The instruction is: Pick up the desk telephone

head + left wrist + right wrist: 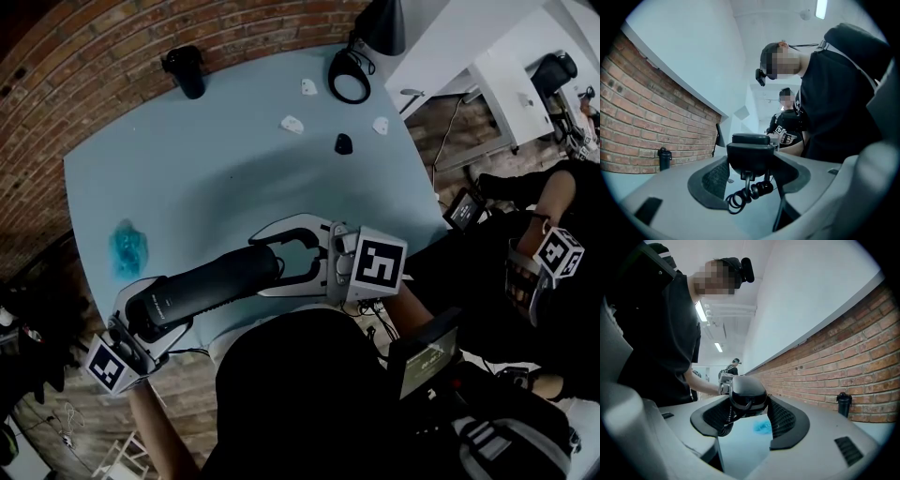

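A black telephone handset hangs in the air over the near edge of the pale blue table, held level between both grippers. My left gripper is shut on its lower-left end. My right gripper is shut on its upper-right end. In the left gripper view the handset fills the gap between the pads, and its coiled cord dangles below. In the right gripper view the rounded end of the handset is pressed between the pads. No telephone base is in view.
On the table lie a blue crumpled thing, a black bottle, a lamp, white scraps and a small black piece. A second person with a marker cube stands at the right beside white desks.
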